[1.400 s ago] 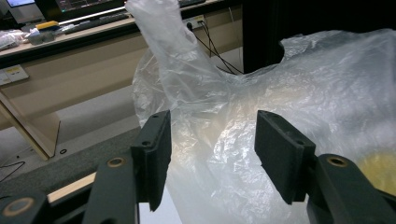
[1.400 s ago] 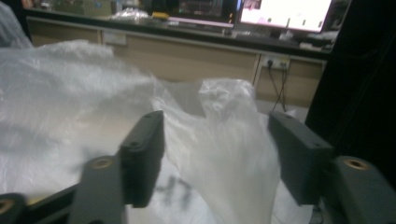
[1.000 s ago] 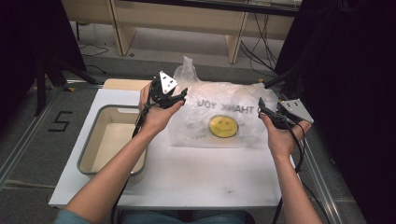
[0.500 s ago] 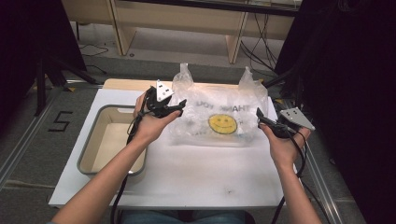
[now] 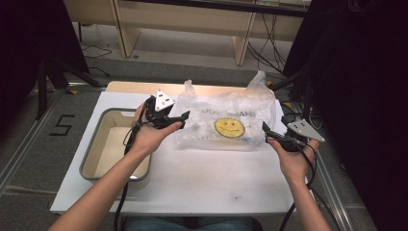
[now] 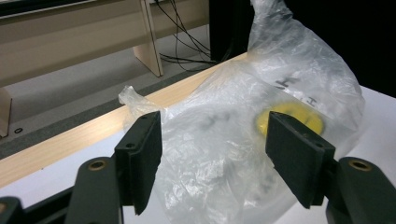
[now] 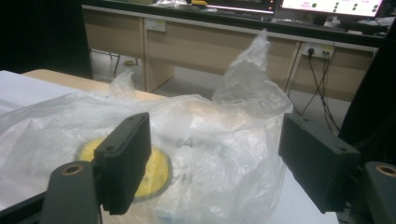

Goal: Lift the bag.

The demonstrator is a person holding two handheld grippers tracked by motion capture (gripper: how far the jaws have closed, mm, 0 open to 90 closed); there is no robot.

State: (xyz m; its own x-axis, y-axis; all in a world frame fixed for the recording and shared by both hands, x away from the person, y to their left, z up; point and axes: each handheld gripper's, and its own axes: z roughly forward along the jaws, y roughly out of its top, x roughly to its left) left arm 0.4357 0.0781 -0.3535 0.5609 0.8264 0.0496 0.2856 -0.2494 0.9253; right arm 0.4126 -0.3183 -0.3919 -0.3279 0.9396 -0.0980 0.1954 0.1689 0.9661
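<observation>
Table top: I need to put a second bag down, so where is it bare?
The widest bare patch is the near strip of the table, bordered by the bag behind, the tray on the left and the two forearms. The tray's inside looks bare too. It is crowded at the far middle, where the bag lies between the left tool and right tool.

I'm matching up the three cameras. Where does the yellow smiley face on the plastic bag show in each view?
High view: smiley on the bag, centre of the picture, between the two grippers.
Left gripper view: smiley right of centre, partly behind the right finger.
Right gripper view: smiley lower left, partly behind the left finger.
Shared landmark: the bag's tall knotted handle.
</observation>
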